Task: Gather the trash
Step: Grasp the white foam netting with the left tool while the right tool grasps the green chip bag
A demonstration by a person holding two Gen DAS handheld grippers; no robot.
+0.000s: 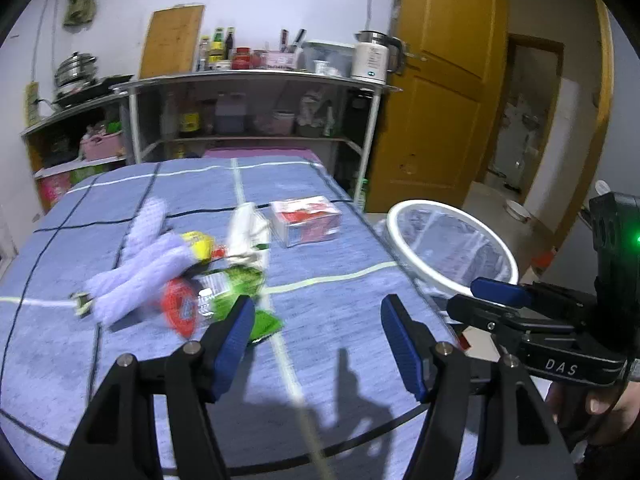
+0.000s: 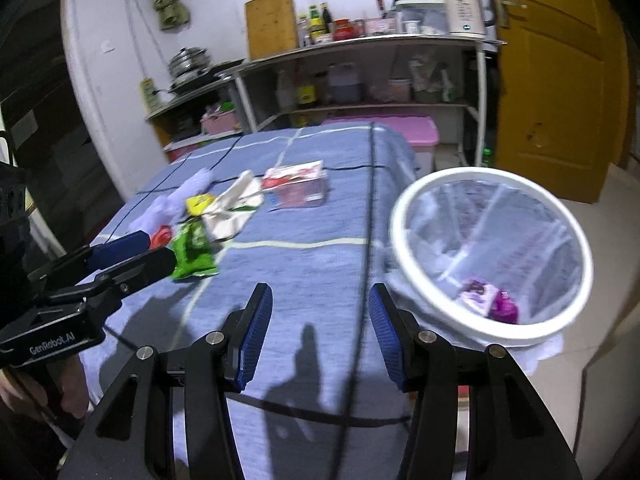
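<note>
- A heap of wrappers (image 1: 224,280) is seen left of centre on the blue tabletop (image 1: 332,308).
- The left tongs (image 1: 318,344) are held open and empty.
- The right tongs (image 2: 320,336) are likewise parted around nothing.
- A purple packet (image 2: 490,298) lies in the white bin (image 2: 404,216) beside the tabletop's right edge.

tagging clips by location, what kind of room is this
Probably a small home kitchen or combined living space. A metal shelf rack holds sauce bottles and an electric kettle, stacked steel pots sit beside it, and a cloth-covered table stands in front.
</note>
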